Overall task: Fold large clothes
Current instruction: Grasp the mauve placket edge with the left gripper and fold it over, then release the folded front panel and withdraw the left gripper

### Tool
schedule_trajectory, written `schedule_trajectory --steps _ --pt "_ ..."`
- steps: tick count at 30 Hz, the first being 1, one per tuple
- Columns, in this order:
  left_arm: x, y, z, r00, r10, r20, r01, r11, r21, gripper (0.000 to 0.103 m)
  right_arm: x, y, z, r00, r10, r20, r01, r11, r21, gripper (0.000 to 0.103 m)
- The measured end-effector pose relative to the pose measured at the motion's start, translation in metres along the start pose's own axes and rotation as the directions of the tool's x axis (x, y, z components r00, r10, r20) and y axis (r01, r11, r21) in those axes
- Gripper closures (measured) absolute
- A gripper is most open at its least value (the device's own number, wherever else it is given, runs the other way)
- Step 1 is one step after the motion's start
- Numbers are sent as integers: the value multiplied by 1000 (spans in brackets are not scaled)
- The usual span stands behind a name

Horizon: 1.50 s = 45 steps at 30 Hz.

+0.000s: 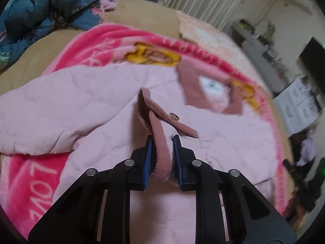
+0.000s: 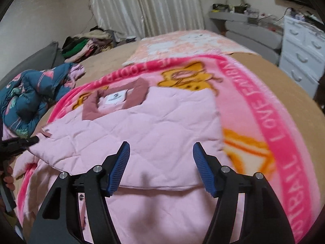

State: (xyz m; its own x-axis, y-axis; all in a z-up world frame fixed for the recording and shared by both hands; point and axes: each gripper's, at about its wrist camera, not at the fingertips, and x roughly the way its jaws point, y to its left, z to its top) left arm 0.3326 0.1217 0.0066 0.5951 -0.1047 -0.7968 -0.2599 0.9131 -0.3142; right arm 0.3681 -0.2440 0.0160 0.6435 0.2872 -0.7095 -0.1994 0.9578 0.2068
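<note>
Sleeve-folding looks underway: left gripper (image 1: pixel 162 142) pinches the dusty-rose ribbed cuff (image 1: pixel 160 156) of the pale pink quilted jacket (image 2: pixel 142 126) lying on the bright pink fleece blanket (image 2: pixel 254 105), right gripper (image 2: pixel 160 150) hovering spread above; best carry the cuff low across, keeping tension.

The jacket (image 2: pixel 142 126) is matt quilted pink cloth with a ribbed cuff (image 1: pixel 160 152), lying on a fuzzy fleece blanket (image 2: pixel 254 105).
</note>
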Motion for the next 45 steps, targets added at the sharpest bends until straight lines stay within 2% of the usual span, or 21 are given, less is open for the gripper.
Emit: schedule_trajectory --steps 1,5,10,16,19,21,25,27,30,31,42,45 --pt "9 5 -5 999 26 -20 -25 1000 5 94 7 2 0 1000 2 -18 -2 1000 2 40" --pt "28 18 -21 996 44 -72 -45 999 -7 94 29 1 -6 996 -20 -82 21 1000 15 40" --pt "32 21 -26 997 30 -76 -31 999 -13 93 48 -4 -18 988 -65 -140 68 998 18 39" --pt "26 14 -28 997 37 -71 -37 999 3 91 56 -7 -27 985 -89 -147 94 995 26 39" --pt "20 11 -29 997 33 -64 -32 999 16 80 45 -4 -27 988 -61 -145 67 997 43 34" --pt "15 8 -29 998 34 -56 -33 999 28 69 35 -2 -28 991 -43 -126 50 997 55 26" --pt "0 1 -31 999 30 -43 -28 998 48 53 8 1 -29 997 -3 -74 10 995 101 13" --pt "-5 -1 -33 999 33 -39 -30 998 53 37 -3 4 -26 998 18 -55 -12 994 109 6" --pt "-15 -7 -35 999 33 -31 -31 997 70 14 -18 9 -25 999 24 -28 -21 994 103 6" --pt "-19 -9 -36 999 36 -25 -34 997 76 11 -22 10 -24 999 27 -20 -25 994 103 6" --pt "-55 -15 -41 999 47 20 -48 995 90 9 -54 28 -18 998 56 26 -58 994 91 5" --pt "-67 -15 -41 996 83 37 -86 990 108 9 -61 35 -16 997 66 34 -69 994 89 5"
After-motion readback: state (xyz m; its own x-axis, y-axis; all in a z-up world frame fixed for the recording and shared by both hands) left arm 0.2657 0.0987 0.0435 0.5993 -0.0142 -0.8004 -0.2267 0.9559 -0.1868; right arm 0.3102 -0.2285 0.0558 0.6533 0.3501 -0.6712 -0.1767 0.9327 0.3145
